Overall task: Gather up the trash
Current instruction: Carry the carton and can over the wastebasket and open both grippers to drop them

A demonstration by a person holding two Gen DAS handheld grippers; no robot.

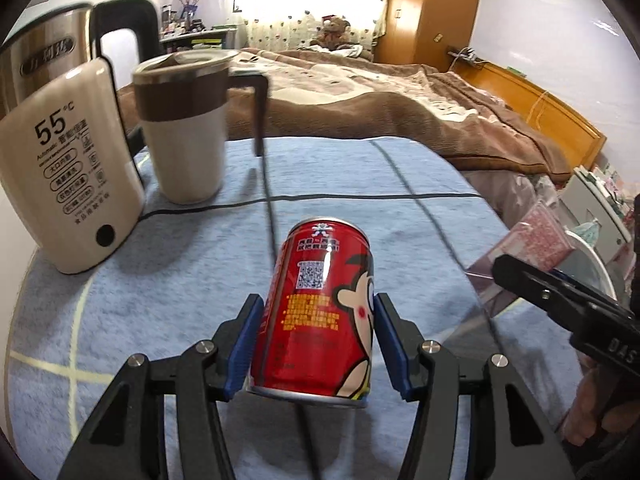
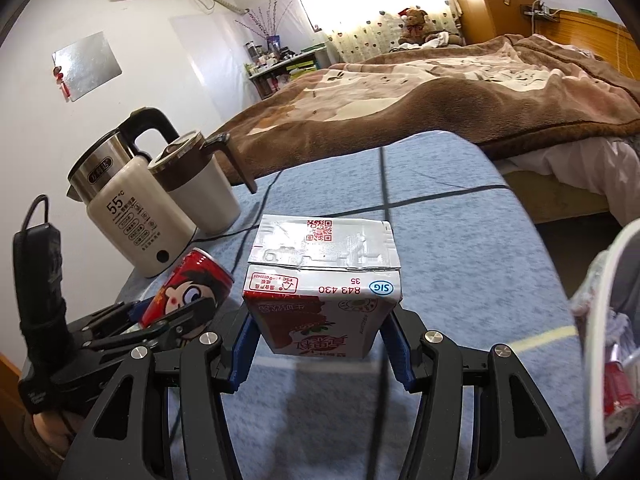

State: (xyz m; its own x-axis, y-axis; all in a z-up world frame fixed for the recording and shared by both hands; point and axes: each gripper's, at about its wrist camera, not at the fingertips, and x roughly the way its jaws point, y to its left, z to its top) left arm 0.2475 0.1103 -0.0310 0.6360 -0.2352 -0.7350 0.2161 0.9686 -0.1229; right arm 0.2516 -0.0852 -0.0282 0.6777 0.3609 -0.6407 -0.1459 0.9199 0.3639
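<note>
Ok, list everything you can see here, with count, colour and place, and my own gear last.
can: one, red, tilted, held off the cloth
milk carton: one, white and red, held upside down
kettle: one, cream and steel, table's far left
mug: one, cream and brown, lidded, beside kettle
tablecloth: one, blue, covering table
bed: one, brown blanket, behind table
teddy bear: one, brown, far end of bed
bin: one, white, right of table
left gripper: jaws on can
right gripper: jaws on milk carton
</note>
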